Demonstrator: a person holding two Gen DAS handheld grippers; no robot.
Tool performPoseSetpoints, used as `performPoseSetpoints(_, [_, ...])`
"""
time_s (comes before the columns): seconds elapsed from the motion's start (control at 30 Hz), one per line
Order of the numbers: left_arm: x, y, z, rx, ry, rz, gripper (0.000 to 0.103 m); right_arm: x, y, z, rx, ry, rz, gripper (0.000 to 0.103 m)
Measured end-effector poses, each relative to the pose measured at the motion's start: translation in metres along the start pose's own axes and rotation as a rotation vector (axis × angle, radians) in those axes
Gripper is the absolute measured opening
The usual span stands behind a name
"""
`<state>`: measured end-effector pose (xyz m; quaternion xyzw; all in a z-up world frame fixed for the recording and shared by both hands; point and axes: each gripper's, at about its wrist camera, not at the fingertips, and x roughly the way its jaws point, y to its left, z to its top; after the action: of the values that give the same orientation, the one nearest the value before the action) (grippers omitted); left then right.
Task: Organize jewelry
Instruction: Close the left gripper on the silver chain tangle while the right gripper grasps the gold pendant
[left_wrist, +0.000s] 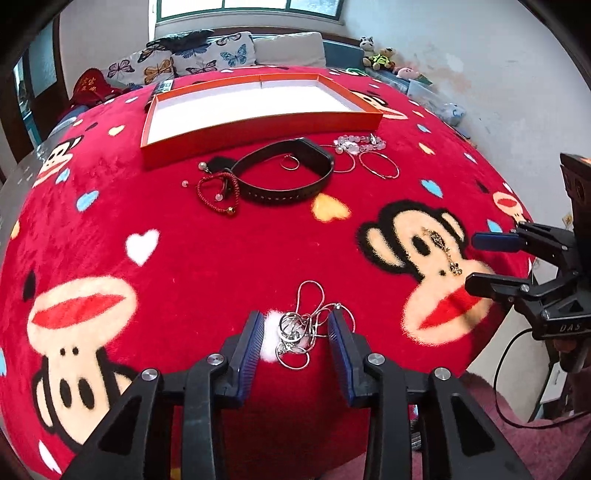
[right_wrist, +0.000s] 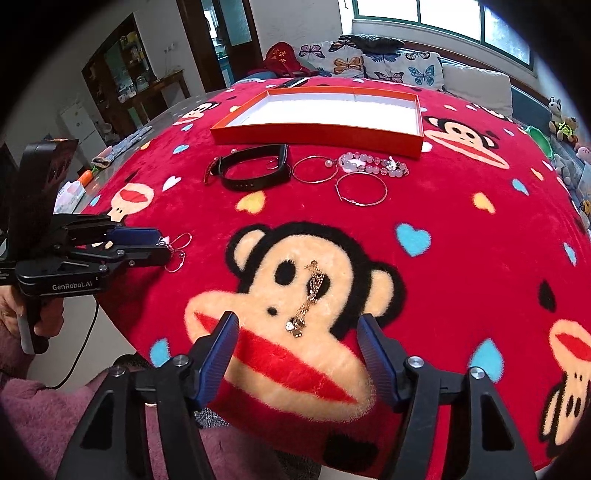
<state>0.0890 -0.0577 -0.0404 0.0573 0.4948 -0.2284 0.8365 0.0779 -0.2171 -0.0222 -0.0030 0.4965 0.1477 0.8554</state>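
Sorting barely begun: orange tray (left_wrist: 258, 133) holds nothing.

Left claw (left_wrist: 295, 328) spread open around the tangled silver chain (left_wrist: 299, 325). Right claw (right_wrist: 297, 341) open, gold pendant (right_wrist: 310, 295) just ahead between its fingers. Black band (left_wrist: 284, 177), red cord bracelet (left_wrist: 218, 192), bead bracelet (right_wrist: 373, 164) and hoops (right_wrist: 360, 188) lie loose on the table beside the tray.

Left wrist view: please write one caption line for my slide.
Open left gripper straddles a tangled silver chain on the red monkey blanket; the orange tray sits beyond.
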Motion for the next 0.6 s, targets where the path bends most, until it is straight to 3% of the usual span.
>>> performPoseSetpoints(0.13, [0.003,0.002,0.002,-0.001,-0.003,-0.002,0.039,0.003,-0.001,0.001,-0.008,0.007,0.000,0.071])
performPoseSetpoints(0.33, [0.003,0.003,0.004,0.011,-0.003,-0.011,0.039,0.009,-0.008,0.008,0.012,0.019,0.003,0.057])
performPoseSetpoints(0.6, [0.002,-0.002,0.001,0.050,-0.010,-0.037,0.015,0.011,0.004,0.005,-0.042,0.059,0.029,0.036])
